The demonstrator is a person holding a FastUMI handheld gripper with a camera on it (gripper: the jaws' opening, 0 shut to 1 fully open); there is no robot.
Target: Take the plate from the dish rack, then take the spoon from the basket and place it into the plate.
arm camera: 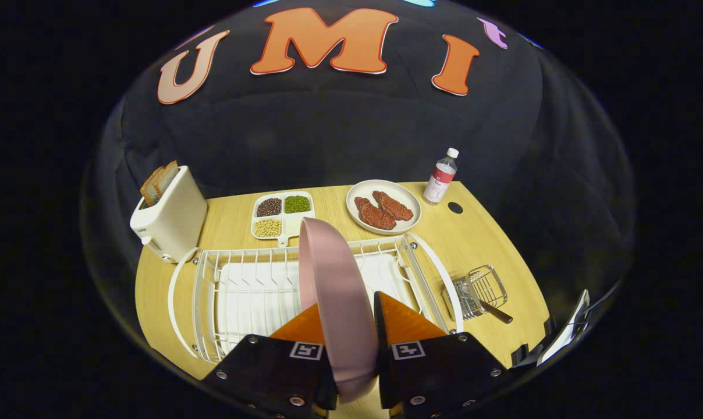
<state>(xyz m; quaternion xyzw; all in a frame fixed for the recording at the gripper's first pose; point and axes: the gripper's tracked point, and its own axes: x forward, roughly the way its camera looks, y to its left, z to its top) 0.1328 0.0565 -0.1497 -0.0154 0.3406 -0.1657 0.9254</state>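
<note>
gripper (347, 317) clamping pink plate (334, 279), spoon (484, 305) bowl hidden in basket (480, 291)

Tongs (348, 317) clamped on plate (335, 291), both fingers pressing.

2 plates (334, 279); 2 steaks (384, 209)

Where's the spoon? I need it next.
In the wire basket to the right of the dish rack, handle poking out; the gripper grips the pink plate.
</note>
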